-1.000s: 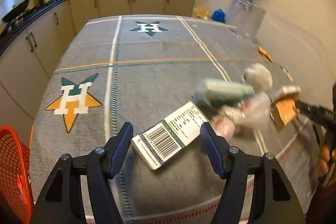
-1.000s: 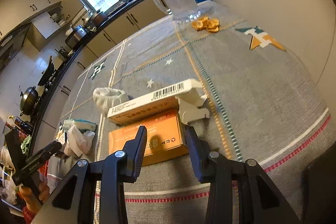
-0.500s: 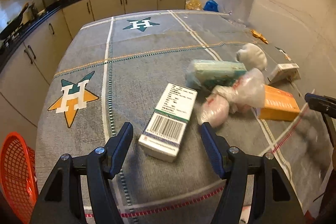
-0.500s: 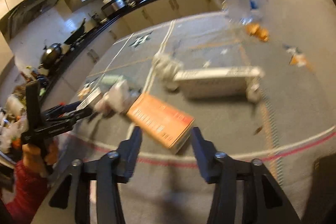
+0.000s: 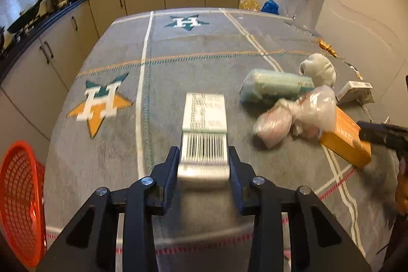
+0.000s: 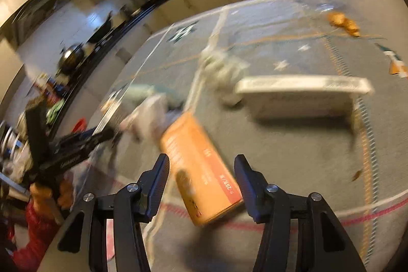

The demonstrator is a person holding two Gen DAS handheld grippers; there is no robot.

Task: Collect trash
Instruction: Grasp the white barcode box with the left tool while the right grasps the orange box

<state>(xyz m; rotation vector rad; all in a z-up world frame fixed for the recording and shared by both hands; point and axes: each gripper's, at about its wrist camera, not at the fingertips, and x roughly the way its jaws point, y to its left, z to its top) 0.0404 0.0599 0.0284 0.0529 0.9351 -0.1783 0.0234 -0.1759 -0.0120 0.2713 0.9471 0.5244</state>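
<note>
**Left tongs clamp the white box; right tongs straddle the orange one**

The left tongs (image 5: 203, 162) are closed narrow on the near end of a white box (image 5: 204, 124) with a barcode, both fingers pressed against its sides. The box points away along the grey cloth (image 5: 178, 63) covering the table. Whether the box is lifted or resting cannot be told.

The right tongs (image 6: 201, 175) are spread wide, one finger on each side of an orange box (image 6: 199, 170) that lies slantwise between them; neither finger visibly touches it.

Beyond the orange box lie a crumpled plastic bag (image 5: 313, 108), a pale green packet (image 5: 275, 88), a white wad (image 5: 318, 68) and a long white carton (image 6: 303, 93). A red basket (image 5: 20, 200) stands beside the table's near left corner.
</note>
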